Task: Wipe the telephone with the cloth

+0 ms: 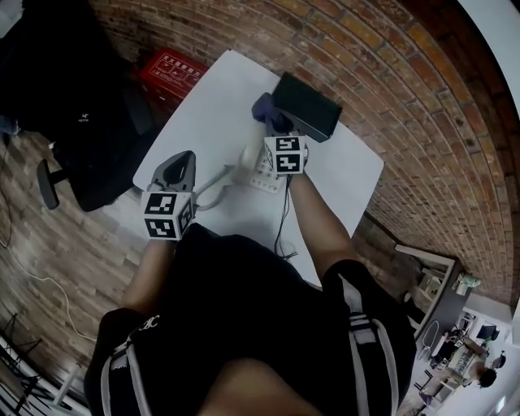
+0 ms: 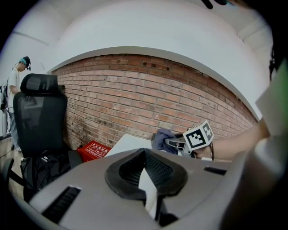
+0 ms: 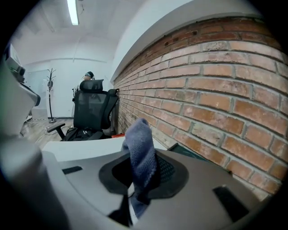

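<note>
Jaws of the right gripper (image 3: 137, 182) pinch shut on the blue cloth (image 3: 140, 148) directly above the white telephone (image 1: 262, 172) at mid-table (image 1: 210, 114), seemingly the nearer tool (the left gripper (image 2: 150, 191), closed and empty, hangs well left).

This looks like an office: a black high-backed swivel chair (image 2: 38, 112), a white rectangular table (image 1: 203, 122), a red-brown brick wall (image 3: 216, 90), a thin coat stand (image 3: 50, 90) and a ceiling strip light (image 3: 72, 11).
</note>
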`<state>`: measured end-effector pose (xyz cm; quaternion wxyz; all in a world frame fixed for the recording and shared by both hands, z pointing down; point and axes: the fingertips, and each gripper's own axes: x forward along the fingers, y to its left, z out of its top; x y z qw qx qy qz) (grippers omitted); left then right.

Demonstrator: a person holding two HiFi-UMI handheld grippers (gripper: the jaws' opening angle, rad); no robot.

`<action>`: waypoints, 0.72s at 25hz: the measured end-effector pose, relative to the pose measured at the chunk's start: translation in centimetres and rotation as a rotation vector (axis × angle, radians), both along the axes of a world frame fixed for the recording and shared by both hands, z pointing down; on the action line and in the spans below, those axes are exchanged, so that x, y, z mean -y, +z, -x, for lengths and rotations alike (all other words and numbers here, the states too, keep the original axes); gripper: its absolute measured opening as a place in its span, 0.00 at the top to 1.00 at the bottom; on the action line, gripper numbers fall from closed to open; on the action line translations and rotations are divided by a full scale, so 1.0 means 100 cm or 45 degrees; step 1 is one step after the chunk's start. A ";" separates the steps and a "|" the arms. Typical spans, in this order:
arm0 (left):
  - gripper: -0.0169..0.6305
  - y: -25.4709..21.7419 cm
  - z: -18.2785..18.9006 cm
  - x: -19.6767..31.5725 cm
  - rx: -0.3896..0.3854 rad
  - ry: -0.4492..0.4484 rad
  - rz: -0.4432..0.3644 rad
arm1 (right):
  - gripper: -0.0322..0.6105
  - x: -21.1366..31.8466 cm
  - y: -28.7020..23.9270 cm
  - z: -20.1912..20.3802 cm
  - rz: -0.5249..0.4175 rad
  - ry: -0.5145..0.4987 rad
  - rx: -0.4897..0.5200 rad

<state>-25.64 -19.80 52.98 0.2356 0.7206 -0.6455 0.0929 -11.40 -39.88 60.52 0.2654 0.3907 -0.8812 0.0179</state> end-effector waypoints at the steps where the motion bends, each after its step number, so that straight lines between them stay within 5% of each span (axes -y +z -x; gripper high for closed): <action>1: 0.98 0.002 0.000 0.001 -0.003 0.004 0.004 | 0.88 -0.001 0.005 0.003 0.014 -0.009 -0.004; 18: 0.98 0.006 0.001 -0.002 0.008 0.039 0.010 | 0.88 -0.073 0.043 0.024 0.258 -0.153 0.056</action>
